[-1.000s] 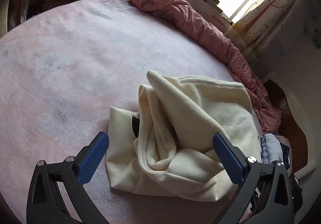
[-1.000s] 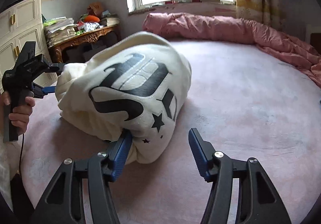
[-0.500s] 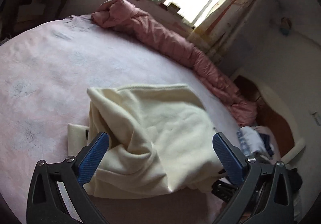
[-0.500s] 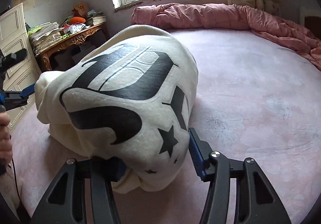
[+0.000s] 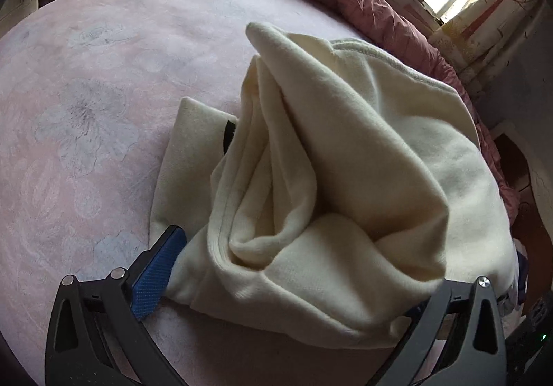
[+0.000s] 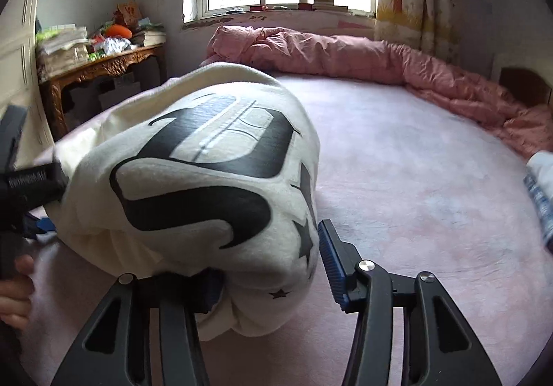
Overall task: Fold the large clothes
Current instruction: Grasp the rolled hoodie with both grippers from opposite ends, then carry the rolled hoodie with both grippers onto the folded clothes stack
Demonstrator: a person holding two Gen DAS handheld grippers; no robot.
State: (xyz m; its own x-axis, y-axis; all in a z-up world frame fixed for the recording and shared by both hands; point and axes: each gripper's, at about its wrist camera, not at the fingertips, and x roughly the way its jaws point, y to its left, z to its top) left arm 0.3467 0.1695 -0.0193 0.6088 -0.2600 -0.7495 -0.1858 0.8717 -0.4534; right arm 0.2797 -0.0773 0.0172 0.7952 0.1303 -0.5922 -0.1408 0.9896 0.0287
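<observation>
A cream sweatshirt [image 5: 345, 185] with a large black print [image 6: 214, 171] lies bunched in a tall heap on the pink bed [image 5: 86, 92]. My left gripper [image 5: 297, 268] is open, its jaws spread around the near end of the heap; the right finger is hidden under cloth. My right gripper [image 6: 269, 268] is open at the opposite end of the heap, and the cloth bulges between its fingers and covers the left one. The left gripper also shows in the right wrist view [image 6: 31, 185], at the heap's far left.
A rolled pink quilt [image 6: 363, 57] runs along the far edge of the bed under the window. A carved wooden table [image 6: 100, 68] piled with papers stands at the left. Other folded clothes [image 6: 542, 192] lie at the bed's right edge.
Both grippers have moved in closer to the sweatshirt. The heap now bulges between the fingers of each and covers one finger on each side. The left wrist view swung back down toward the bed.
</observation>
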